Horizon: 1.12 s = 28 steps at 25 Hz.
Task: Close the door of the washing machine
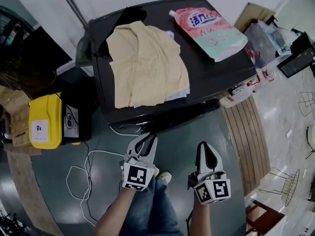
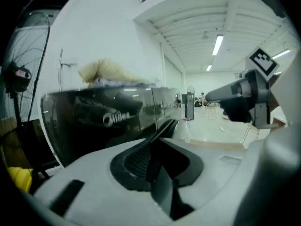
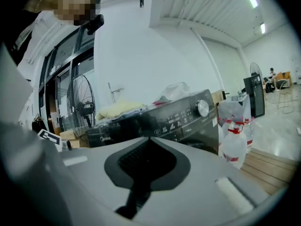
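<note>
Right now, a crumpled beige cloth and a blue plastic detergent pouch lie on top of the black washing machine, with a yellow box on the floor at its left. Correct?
Wrong colour: the head view shows the plastic detergent pouch is pink, not blue. It does lie with the crumpled beige cloth on the black washing machine, the yellow box on the floor at its left.

text log | detergent pouch: blue characters "活力" on its pink face | washing machine: "Midea" logo on dark front; control-panel print too small to read
</note>
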Each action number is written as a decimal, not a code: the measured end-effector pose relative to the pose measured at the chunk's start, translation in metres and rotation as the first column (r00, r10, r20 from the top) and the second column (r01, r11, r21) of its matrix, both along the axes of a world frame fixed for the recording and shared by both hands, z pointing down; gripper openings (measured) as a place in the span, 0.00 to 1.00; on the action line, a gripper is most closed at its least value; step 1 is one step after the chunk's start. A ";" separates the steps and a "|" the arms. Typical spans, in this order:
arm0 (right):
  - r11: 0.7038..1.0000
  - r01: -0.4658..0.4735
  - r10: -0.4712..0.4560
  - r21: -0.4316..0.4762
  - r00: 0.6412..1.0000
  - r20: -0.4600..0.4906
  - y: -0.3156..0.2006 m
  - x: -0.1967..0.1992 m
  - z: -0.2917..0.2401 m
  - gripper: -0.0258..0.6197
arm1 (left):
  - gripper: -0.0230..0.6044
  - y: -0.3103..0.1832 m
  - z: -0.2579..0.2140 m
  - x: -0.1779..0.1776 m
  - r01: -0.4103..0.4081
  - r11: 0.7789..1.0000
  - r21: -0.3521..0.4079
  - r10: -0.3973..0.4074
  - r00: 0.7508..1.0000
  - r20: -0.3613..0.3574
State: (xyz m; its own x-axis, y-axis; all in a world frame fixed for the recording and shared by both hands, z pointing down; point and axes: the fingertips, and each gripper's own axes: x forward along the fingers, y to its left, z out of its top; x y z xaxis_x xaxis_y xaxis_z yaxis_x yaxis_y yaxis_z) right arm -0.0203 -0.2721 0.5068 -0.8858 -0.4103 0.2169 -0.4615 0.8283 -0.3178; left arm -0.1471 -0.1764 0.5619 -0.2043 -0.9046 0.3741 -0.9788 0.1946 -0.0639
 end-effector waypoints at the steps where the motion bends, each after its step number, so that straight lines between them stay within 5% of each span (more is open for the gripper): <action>1: 1.000 -0.006 0.006 0.017 1.000 0.014 -0.005 0.001 -0.015 0.06 | 0.12 -0.005 -0.023 0.001 -0.004 0.999 0.035 0.004 1.000 0.014; 8: 0.987 -0.063 0.044 0.146 0.990 0.132 -0.039 0.005 -0.126 0.06 | 0.07 -0.039 -0.168 -0.016 -0.013 0.973 0.232 -0.013 0.994 0.110; 15: 0.950 -0.141 0.075 0.280 0.969 0.236 -0.072 0.019 -0.236 0.06 | 0.06 -0.068 -0.292 -0.031 -0.057 0.922 0.382 -0.024 0.978 0.205; 28: 0.877 -0.248 0.098 0.413 0.931 0.352 -0.088 0.052 -0.350 0.06 | 0.03 -0.089 -0.414 -0.016 -0.146 0.850 0.506 -0.009 0.957 0.291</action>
State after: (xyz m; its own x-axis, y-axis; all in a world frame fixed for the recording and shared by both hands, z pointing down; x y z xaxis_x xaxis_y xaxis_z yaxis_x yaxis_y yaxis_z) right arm 0.0320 -0.3606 0.1565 -0.7809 -0.5484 -0.2990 -0.5497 0.8307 -0.0879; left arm -0.1633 -0.2658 0.1483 -0.1579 -0.9641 -0.2136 -0.9486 0.2082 -0.2383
